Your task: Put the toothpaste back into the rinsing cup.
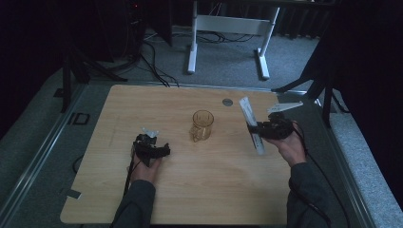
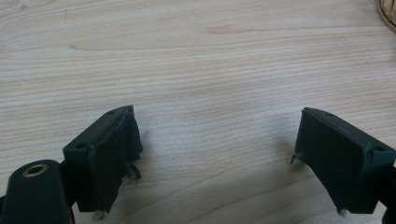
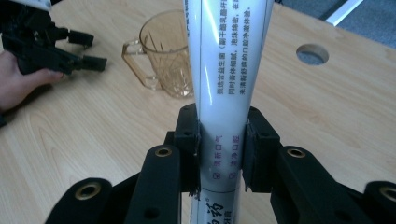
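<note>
At the left of the high view, the left gripper (image 1: 151, 148) was held low over the desk (image 1: 95, 190), its fingers (image 2: 109, 158) spread wide apart with nothing between them; bare wood grain was seen between them in the left gripper view. Near the middle of the desk an amber glass mug (image 1: 202, 125) stood upright, its handle turned toward the person's side and its cut pattern visible in the right gripper view (image 3: 163, 56). Further right, the right gripper (image 1: 259, 128) was clamped on a white tube (image 1: 252, 126). The tube was long and slim, white and glossy, printed with lines of small dark characters along its side and purple characters lower down. It was seen tilted in the high view, lifted off the desk, its upper end leaning toward the far side and its lower end toward the person. In the right gripper view the fingers (image 3: 189, 135) were pressed against both sides of the tube (image 3: 224, 70).

The desk was of light wood with rounded corners, and a round grommet hole (image 1: 227, 101) was set near its far edge. Grey carpet (image 1: 228, 61) was spread beyond it, where a white desk frame (image 1: 228, 28) stood and black cables (image 1: 152, 59) trailed. The room around was dark.
</note>
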`<action>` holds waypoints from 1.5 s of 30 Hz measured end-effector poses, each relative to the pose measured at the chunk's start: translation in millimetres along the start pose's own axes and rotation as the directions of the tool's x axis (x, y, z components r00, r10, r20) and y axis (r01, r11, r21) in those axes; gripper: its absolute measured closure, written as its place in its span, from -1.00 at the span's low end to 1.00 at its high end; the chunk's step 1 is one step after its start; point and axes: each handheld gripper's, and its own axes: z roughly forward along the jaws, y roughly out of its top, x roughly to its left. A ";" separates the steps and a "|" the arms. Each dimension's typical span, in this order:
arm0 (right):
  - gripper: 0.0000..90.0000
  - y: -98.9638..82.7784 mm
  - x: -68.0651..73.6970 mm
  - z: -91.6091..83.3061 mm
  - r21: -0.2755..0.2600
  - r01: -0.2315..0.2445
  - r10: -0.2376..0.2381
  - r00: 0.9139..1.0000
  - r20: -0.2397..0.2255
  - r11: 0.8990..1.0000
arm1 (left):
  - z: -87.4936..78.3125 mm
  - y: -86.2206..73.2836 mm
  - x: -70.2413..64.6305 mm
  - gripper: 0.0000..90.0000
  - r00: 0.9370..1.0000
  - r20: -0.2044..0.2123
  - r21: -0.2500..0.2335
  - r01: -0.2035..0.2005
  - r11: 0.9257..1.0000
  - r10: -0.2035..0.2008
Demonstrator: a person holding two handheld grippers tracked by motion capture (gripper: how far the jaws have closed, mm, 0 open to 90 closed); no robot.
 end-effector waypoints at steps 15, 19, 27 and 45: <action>0.59 23.1 8.1 -3.6 -0.075 0.004 -0.004 1.000 -0.001 0.997 | -0.1 -0.4 -0.5 -0.71 1.000 0.000 -0.004 0.004 1.000 -0.004; 0.59 26.2 8.8 -4.2 -0.084 0.007 -0.006 1.000 0.015 0.996 | -0.1 -0.4 -0.5 -0.71 1.000 0.001 -0.003 0.003 1.000 -0.003; 0.59 27.9 8.2 -3.2 -0.106 -0.001 0.004 1.000 0.029 0.994 | -0.1 -0.4 -0.5 -0.71 1.000 0.001 -0.004 0.004 1.000 -0.004; 0.59 43.5 8.1 -12.1 -0.175 -0.008 0.016 0.999 0.043 0.985 | -0.1 -0.4 -0.5 -0.71 1.000 0.000 -0.003 0.003 1.000 -0.003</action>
